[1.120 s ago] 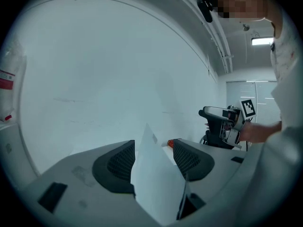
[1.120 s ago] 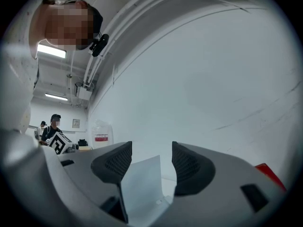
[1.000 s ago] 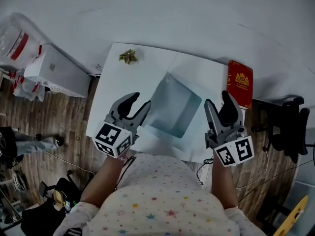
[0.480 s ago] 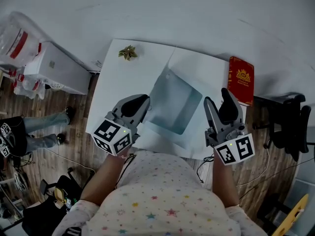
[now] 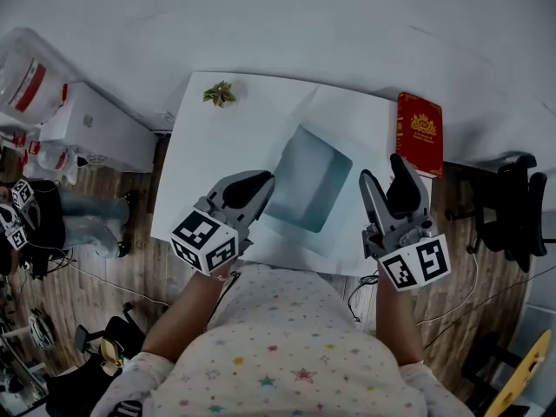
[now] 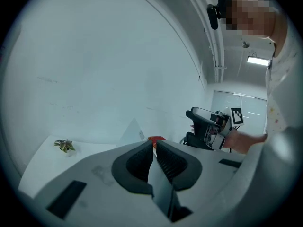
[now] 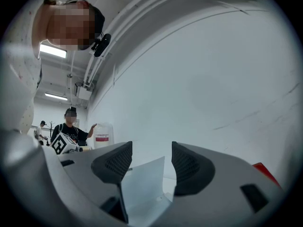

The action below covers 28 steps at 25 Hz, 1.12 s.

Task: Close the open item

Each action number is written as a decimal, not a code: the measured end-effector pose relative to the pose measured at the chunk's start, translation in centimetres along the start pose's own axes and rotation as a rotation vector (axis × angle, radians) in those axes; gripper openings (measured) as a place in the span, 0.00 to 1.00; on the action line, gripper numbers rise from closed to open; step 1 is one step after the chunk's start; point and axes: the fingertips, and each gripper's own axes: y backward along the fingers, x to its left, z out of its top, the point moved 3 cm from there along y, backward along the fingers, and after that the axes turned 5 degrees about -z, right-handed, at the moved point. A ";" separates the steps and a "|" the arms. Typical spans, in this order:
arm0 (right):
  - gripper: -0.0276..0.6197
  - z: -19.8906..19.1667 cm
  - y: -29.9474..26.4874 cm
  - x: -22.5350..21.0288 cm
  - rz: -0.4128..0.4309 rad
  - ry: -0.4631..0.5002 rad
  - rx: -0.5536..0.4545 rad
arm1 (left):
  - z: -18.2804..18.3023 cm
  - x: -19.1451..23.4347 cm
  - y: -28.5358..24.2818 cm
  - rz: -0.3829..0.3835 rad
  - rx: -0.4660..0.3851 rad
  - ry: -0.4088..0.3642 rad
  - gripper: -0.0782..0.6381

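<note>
An open white box (image 5: 308, 181) with a grey-blue inside lies in the middle of the white table (image 5: 208, 146), its flaps spread out. My left gripper (image 5: 261, 182) is at the box's near left edge. Its jaws have just been closing and now pinch a thin flap (image 6: 158, 183), seen edge-on between the pads of that gripper (image 6: 155, 148). My right gripper (image 5: 384, 174) hovers by the box's right side, open. In the right gripper view a box flap (image 7: 142, 183) stands up ahead of the spread jaws of this gripper (image 7: 151, 162), untouched.
A red book (image 5: 420, 134) lies at the table's right edge. A small dried plant piece (image 5: 219, 94) sits at the far left corner. A white cabinet (image 5: 91, 124) stands left of the table, a black chair (image 5: 512, 207) to the right. A person stands beyond the cabinet.
My left gripper's jaws went from wide open to shut on the box flap and shifted slightly toward the box. The right gripper has stayed put.
</note>
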 end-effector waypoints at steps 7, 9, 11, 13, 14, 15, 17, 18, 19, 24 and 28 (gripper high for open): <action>0.42 0.1 1.5 -0.3 -0.040 0.001 -0.003 | -0.5 -0.9 -0.8 -0.038 0.021 -0.004 0.15; 0.42 0.1 1.9 -0.4 -0.050 0.000 -0.006 | -0.6 -1.1 -1.0 -0.048 0.024 -0.003 0.15; 0.42 0.2 2.3 -0.5 -0.059 0.000 -0.008 | -0.7 -1.4 -1.2 -0.060 0.027 -0.001 0.15; 0.42 0.3 2.7 -0.5 -0.068 0.001 -0.009 | -0.9 -1.7 -1.4 -0.073 0.032 0.000 0.15; 0.42 0.2 2.9 -0.5 -0.072 0.001 -0.009 | -1.0 -1.9 -1.6 -0.079 0.035 0.000 0.15; 0.42 0.2 3.1 -0.6 -0.077 0.001 -0.009 | -1.1 -2.1 -1.7 -0.086 0.039 -0.001 0.15; 0.42 0.1 3.6 -0.7 -0.087 0.000 -0.009 | -1.4 -2.5 -2.1 -0.100 0.047 -0.001 0.15; 0.42 0.1 3.8 -0.8 -0.092 0.000 -0.009 | -1.5 -2.7 -2.2 -0.106 0.051 -0.001 0.15; 0.42 0.1 3.9 -0.9 -0.097 0.000 -0.010 | -1.7 -2.8 -2.3 -0.112 0.055 -0.002 0.15; 0.42 0.2 4.8 -1.1 -0.116 0.000 -0.011 | -2.2 -3.7 -3.0 -0.146 0.074 -0.001 0.15; 0.42 0.2 5.3 -1.3 -0.129 -0.001 -0.012 | -3.1 -4.6 -3.8 -0.184 0.093 -0.003 0.15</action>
